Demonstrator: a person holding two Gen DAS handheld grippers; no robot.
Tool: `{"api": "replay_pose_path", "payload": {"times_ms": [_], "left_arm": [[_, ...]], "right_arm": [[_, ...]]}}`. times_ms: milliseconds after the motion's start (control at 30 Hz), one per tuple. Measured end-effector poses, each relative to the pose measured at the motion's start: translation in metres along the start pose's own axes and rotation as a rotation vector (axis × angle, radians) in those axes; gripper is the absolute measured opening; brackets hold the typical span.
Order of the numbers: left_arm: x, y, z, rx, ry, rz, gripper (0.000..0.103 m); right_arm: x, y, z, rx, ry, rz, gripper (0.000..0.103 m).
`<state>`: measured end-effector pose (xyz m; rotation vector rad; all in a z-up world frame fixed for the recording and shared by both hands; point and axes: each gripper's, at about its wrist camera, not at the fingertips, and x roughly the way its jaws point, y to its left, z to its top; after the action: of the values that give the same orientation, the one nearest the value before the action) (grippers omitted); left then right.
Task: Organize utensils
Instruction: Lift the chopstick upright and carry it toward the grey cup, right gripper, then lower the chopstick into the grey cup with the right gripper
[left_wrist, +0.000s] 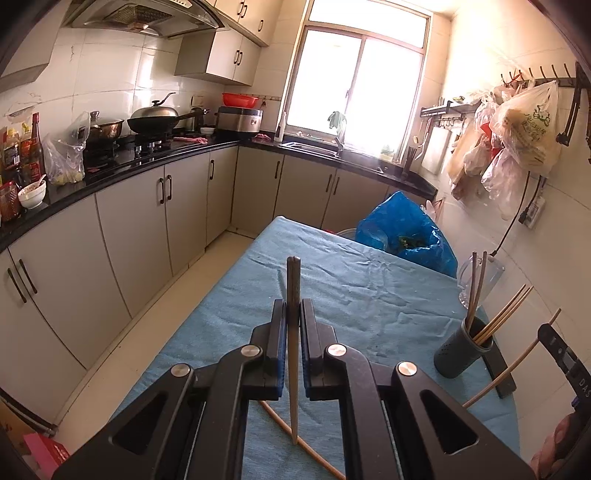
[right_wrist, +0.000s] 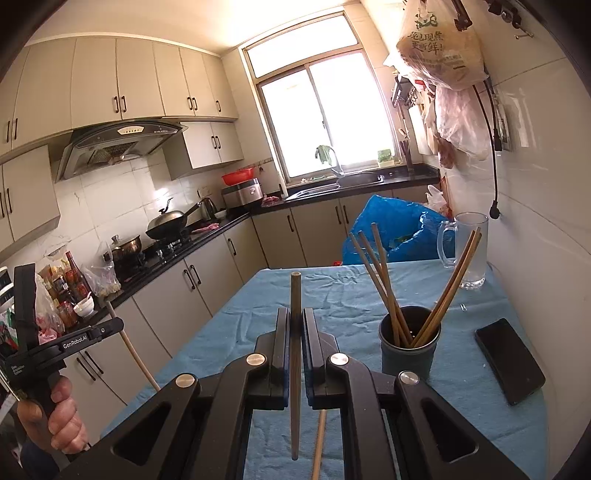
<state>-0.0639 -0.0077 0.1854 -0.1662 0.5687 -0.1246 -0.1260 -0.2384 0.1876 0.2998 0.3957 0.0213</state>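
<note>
My left gripper (left_wrist: 293, 308) is shut on a pale chopstick (left_wrist: 293, 280) that stands upright between its fingers above the blue tablecloth (left_wrist: 332, 295). My right gripper (right_wrist: 294, 315) is shut on a darker brown chopstick (right_wrist: 295, 291), also upright. A dark utensil cup (right_wrist: 408, 347) holding several chopsticks stands to the right of my right gripper; it also shows in the left wrist view (left_wrist: 461, 350). A loose chopstick (left_wrist: 306, 446) lies on the cloth under my left gripper. Another loose one (right_wrist: 318, 443) lies under my right gripper.
A black phone (right_wrist: 509, 360) lies right of the cup. A glass mug (right_wrist: 469, 251) stands at the table's far right, with a blue bag (right_wrist: 391, 229) behind the table. Counters and cabinets run along the left. The wall is close on the right.
</note>
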Motion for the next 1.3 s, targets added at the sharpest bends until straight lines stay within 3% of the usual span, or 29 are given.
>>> {"api": "replay_pose_path", "payload": {"times_ms": [1300], "left_arm": [[-0.009,-0.048,0.006,0.068,0.006,-0.094,0.006]], "right_arm": [[-0.034,-0.023,0.004,0.061,-0.06,-0.052,0.007]]}}
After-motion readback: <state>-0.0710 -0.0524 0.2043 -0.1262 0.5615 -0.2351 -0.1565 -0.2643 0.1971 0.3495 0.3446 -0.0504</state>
